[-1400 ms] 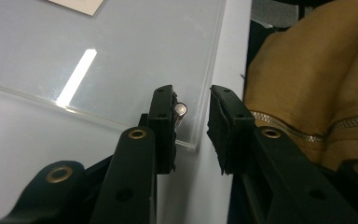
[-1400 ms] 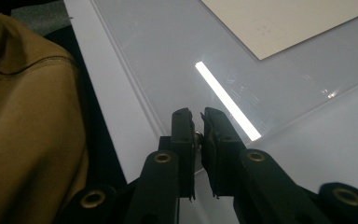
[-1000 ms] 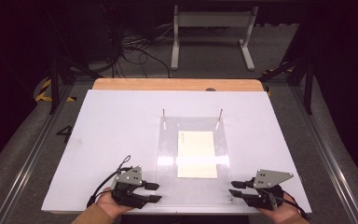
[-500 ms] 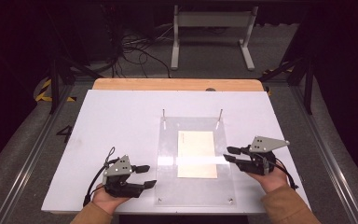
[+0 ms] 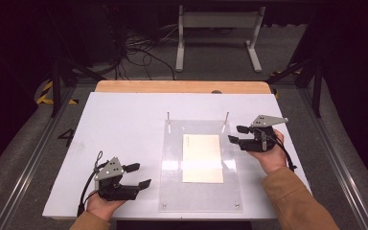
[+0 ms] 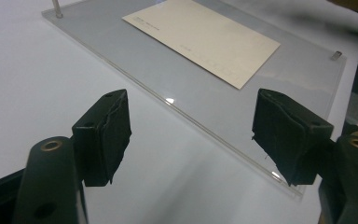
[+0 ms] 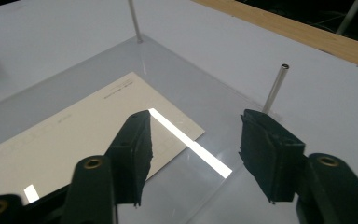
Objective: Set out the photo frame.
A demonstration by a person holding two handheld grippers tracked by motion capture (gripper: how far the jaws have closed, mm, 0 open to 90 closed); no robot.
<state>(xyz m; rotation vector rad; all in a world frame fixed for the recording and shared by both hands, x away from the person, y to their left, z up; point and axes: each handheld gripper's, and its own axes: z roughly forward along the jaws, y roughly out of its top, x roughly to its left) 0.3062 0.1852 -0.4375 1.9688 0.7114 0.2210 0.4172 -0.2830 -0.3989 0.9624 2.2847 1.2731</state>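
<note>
A clear acrylic plate (image 5: 172, 163) lies flat on the white table, with a cream card (image 5: 201, 158) under or on it. Two thin metal pins (image 5: 168, 116) (image 5: 227, 116) stand at its far corners. My left gripper (image 5: 140, 175) hovers left of the plate's near-left part, and its jaws have just been opening with nothing between them. The left gripper view looks past the left gripper (image 6: 193, 112) at the plate's edge (image 6: 214, 135) and the card (image 6: 200, 39). My right gripper (image 5: 235, 133) is at the plate's far-right corner, jaws just opening and empty. The right gripper (image 7: 198, 130) faces one pin (image 7: 276, 86).
The white table top (image 5: 120, 124) has bare room left of the plate. A wooden strip (image 5: 182, 86) runs along its far edge. Small screws (image 5: 163, 206) (image 5: 236, 206) mark the plate's near corners. Beyond the table, cables and a metal stand (image 5: 215, 28) sit on the dark floor.
The right gripper has moved away from the near edge, along the plate's right side, to its far-right corner. The left gripper has shifted slightly left. Both pairs of jaws stand wider.
</note>
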